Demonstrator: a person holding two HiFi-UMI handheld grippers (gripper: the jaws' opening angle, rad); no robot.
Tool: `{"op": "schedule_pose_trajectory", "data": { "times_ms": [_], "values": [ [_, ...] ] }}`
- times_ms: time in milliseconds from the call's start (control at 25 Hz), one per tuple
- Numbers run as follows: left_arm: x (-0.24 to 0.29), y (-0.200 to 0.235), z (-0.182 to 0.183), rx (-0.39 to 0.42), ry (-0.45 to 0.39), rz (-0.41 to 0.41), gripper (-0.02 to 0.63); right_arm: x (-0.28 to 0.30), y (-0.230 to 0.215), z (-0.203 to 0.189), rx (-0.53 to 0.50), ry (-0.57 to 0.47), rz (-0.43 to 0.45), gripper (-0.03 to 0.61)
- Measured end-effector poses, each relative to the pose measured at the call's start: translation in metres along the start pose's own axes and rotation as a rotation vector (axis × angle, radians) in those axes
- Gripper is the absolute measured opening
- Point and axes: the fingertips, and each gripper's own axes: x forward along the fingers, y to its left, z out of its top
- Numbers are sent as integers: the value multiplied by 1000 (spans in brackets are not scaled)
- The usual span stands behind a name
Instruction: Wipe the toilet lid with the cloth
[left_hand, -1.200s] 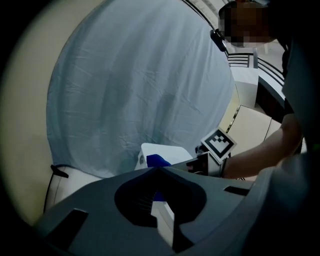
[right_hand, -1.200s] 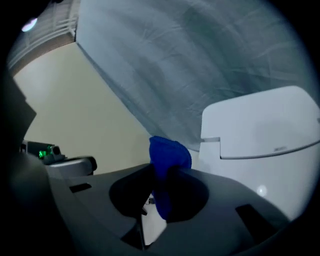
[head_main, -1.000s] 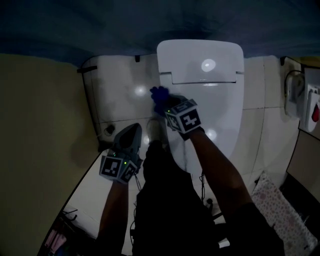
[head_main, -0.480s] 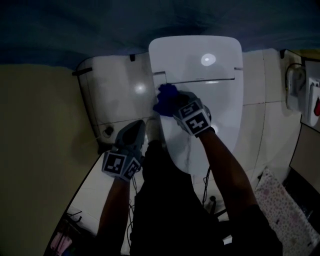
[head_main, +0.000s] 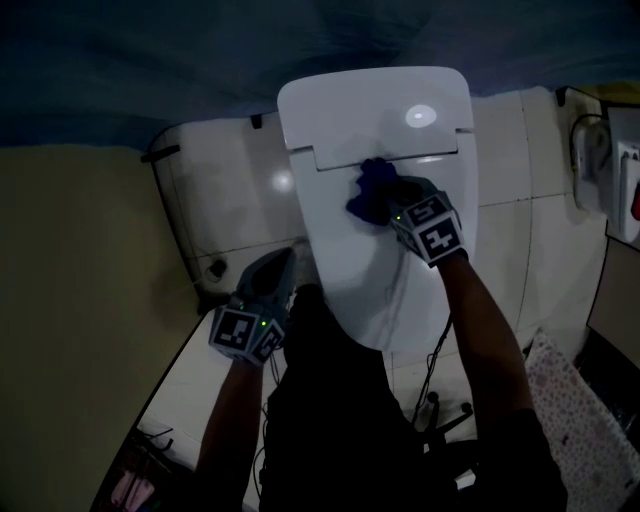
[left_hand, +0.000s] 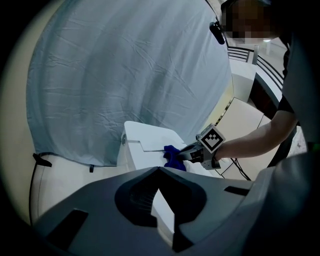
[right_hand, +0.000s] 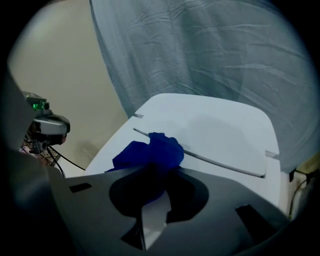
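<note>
Your right gripper (head_main: 392, 203) has its jaws clenched on the blue cloth (head_main: 370, 190). The cloth sits as a bunched wad on the far part of the white toilet lid (head_main: 365, 275), touching or just beside the seam (right_hand: 220, 161) that runs across near the hinge end. Your left gripper (head_main: 274, 268) hangs off the left side of the lid, near your body, with its jaws closed together and nothing between them. The cloth looks soft, light and limp, so I think it will fold and roll under the jaws rather than lie flat. The hold at the middle of the wad, with loose folds coming out in front, seems right, because these folds do the wiping. The lid looks hard, smooth and glossy, so the cloth should slide easily on it. Press only gently: the plastic lid probably gives a little, and a hard jaw tip could scratch it if the cloth slips out.
</note>
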Motion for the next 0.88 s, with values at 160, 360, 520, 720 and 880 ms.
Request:
{"op": "schedule_pose_trajectory", "data": {
  "times_ms": [160,360,520,720,880],
  "values": [
    [7,-6,-2,7,13,-6,-9,-13,-30,-14,-7,8,-45,61],
    [16,-12,-2,30,38,-12,-9,-37,-75,-35,28,-4,-114,62],
    [23,-15,-4,53,59,-9,-8,-56,-109,-59,139,-3,-154,62],
    [36,-21,-7,56,83,-41,-9,-71,-135,-82,191,-1,-224,62],
    [42,-28,1,59,72,-37,-9,-82,-148,-87,201,-29,-271,62]
  ]
}}
